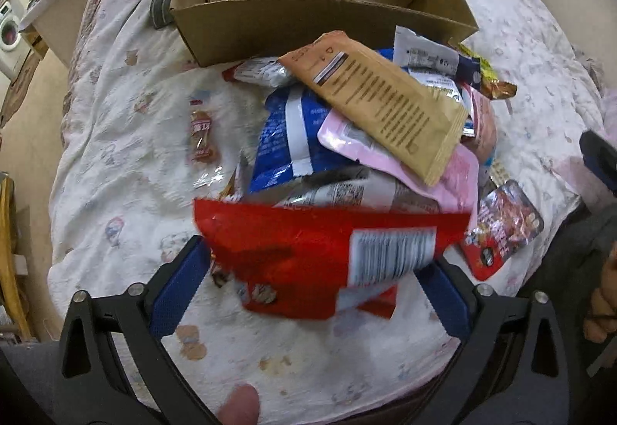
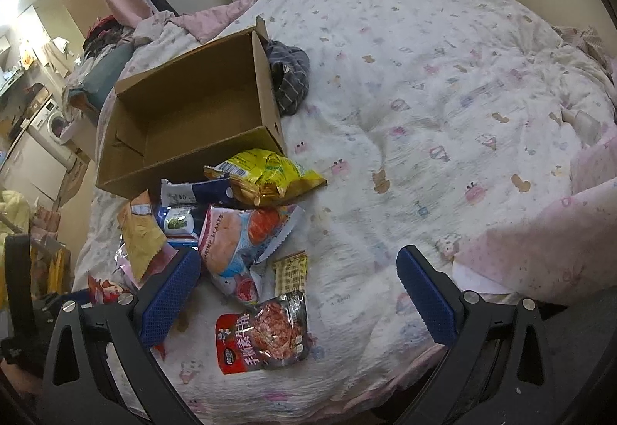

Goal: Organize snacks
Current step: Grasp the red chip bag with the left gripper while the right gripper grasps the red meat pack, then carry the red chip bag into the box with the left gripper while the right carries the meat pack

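Note:
A pile of snack packs lies on the bed in front of an open cardboard box (image 1: 308,24) (image 2: 193,162) with nothing inside. My left gripper (image 1: 320,251) points down at the pile's near edge. A blurred red bag (image 1: 308,247) spans the gap between its wide-set blue pads (image 1: 177,294), its edges at the pad tips with no squeeze visible. Above it lie a tan pouch (image 1: 385,105), a blue bag (image 1: 285,132) and a pink pouch (image 1: 455,170). My right gripper (image 2: 299,253) hangs open over the bedspread, holding nothing, with a red meat pack (image 2: 262,332) (image 1: 501,228) just below its pads.
A yellow bag (image 2: 266,178) and a shrimp flakes bag (image 2: 239,240) lie by the box. A small candy (image 1: 200,135) sits apart on the left. A dark striped garment (image 2: 289,78) lies behind the box, and a pink pillow (image 2: 540,243) at the right. The printed bedspread (image 2: 424,97) stretches away.

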Tool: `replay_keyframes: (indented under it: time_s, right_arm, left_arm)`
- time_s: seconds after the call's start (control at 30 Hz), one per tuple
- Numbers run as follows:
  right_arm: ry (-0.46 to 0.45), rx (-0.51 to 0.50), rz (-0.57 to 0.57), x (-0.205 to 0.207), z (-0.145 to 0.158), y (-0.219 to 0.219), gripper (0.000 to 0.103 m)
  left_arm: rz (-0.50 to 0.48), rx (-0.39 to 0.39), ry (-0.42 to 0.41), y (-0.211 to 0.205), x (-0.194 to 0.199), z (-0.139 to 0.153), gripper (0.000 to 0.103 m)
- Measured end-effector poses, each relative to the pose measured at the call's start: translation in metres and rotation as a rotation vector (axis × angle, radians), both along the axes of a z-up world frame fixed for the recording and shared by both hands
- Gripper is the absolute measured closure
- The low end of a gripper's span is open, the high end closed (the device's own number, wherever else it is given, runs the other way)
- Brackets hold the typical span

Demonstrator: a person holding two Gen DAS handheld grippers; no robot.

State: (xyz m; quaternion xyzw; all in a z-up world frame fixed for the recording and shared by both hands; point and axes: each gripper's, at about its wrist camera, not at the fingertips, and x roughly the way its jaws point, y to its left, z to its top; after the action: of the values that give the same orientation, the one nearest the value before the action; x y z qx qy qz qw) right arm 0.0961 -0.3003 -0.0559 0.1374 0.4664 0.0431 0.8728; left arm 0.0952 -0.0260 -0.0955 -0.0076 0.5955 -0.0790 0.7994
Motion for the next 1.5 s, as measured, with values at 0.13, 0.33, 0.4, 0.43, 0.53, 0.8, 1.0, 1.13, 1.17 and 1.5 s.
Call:
replay_keyframes:
  time_s: [0.13, 0.33, 0.4, 0.43, 0.53, 0.8, 1.0, 1.13, 1.17, 1.5]
  right_arm:
    - [0.144, 0.052, 0.031, 0.009, -0.025, -0.001, 0.0]
    - [0.376, 0.172, 0.112, 0.017, -0.069, 0.015, 0.022]
    - [0.389, 0.156, 0.124, 0.018, -0.073, 0.021, 0.027]
    - [0.392, 0.144, 0.126, 0.017, -0.073, 0.023, 0.035]
    - [0.387, 0.112, 0.123, 0.013, -0.071, 0.023, 0.063]
    - [0.29, 0.227, 0.192, -0.003, -0.039, 0.025, 0.097]
    - [0.186, 0.289, 0.201, -0.008, 0.009, 0.017, 0.099]
    - [0.113, 0.324, 0.205, -0.005, 0.04, 0.009, 0.099]
    - [0.111, 0.323, 0.206, 0.001, 0.043, 0.009, 0.099]
    - [0.361, 0.242, 0.19, 0.019, -0.048, 0.016, 0.099]
  left_arm:
    - [0.036, -0.036, 0.031, 0.004, 0.004, -0.008, 0.018]
    - [0.028, -0.052, 0.032, 0.002, -0.001, -0.007, 0.031]
    - [0.019, -0.065, 0.033, 0.005, -0.005, -0.004, 0.038]
    - [0.018, -0.066, 0.031, 0.005, -0.007, -0.002, 0.039]
    - [0.019, -0.073, 0.023, 0.011, -0.014, 0.004, 0.044]
    - [0.081, -0.116, -0.006, 0.029, -0.025, 0.03, 0.059]
    - [0.092, -0.137, -0.058, 0.031, -0.022, 0.058, 0.067]
    - [0.103, -0.148, -0.104, 0.037, -0.019, 0.078, 0.069]
    - [0.106, -0.153, -0.111, 0.038, -0.018, 0.082, 0.069]
    - [0.094, -0.146, -0.131, 0.034, -0.007, 0.086, 0.069]
